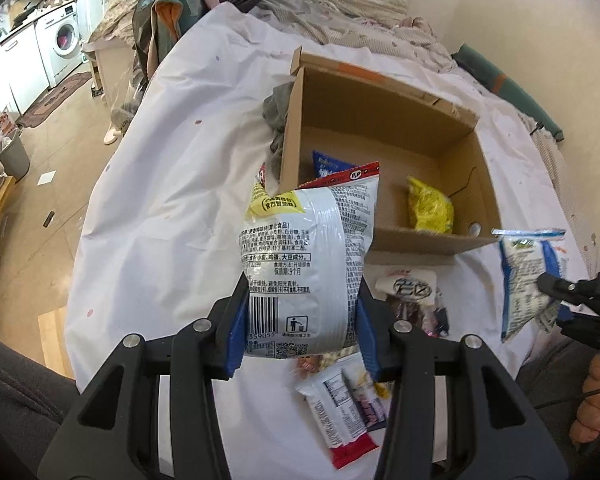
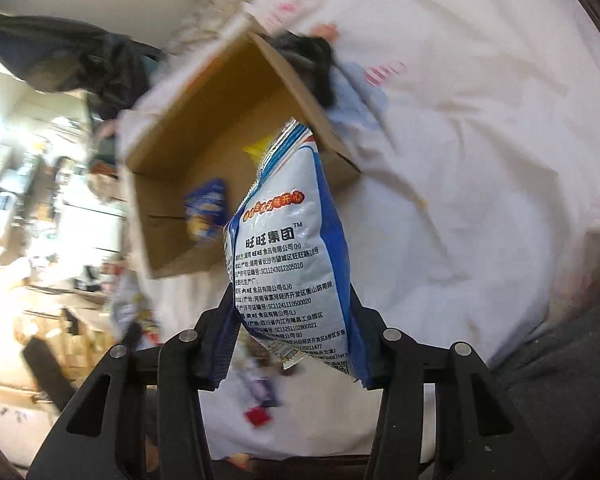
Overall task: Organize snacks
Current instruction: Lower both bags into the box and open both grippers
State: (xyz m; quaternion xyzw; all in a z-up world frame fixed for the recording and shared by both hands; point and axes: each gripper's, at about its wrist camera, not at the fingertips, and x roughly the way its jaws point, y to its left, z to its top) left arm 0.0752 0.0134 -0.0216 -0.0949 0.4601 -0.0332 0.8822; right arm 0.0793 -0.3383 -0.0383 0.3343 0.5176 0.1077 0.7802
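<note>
My left gripper [image 1: 300, 312] is shut on a white and red snack bag [image 1: 308, 256], held above the bed just in front of an open cardboard box [image 1: 380, 120]. The box holds a blue bag [image 1: 326, 164] and a yellow bag [image 1: 430, 206]. My right gripper [image 2: 296, 320] is shut on a white and blue snack bag [image 2: 292, 264], held in the air near the box [image 2: 204, 120]. That gripper [image 1: 556, 300] and its bag [image 1: 528, 280] also show at the right of the left wrist view.
Several loose snack packets [image 1: 344, 404] lie on the white sheet [image 1: 172, 184] below my left gripper. Grey cloth [image 1: 278, 116] lies against the box's left wall. Pillows and bedding lie behind the box. The floor and a washing machine [image 1: 62, 42] are at left.
</note>
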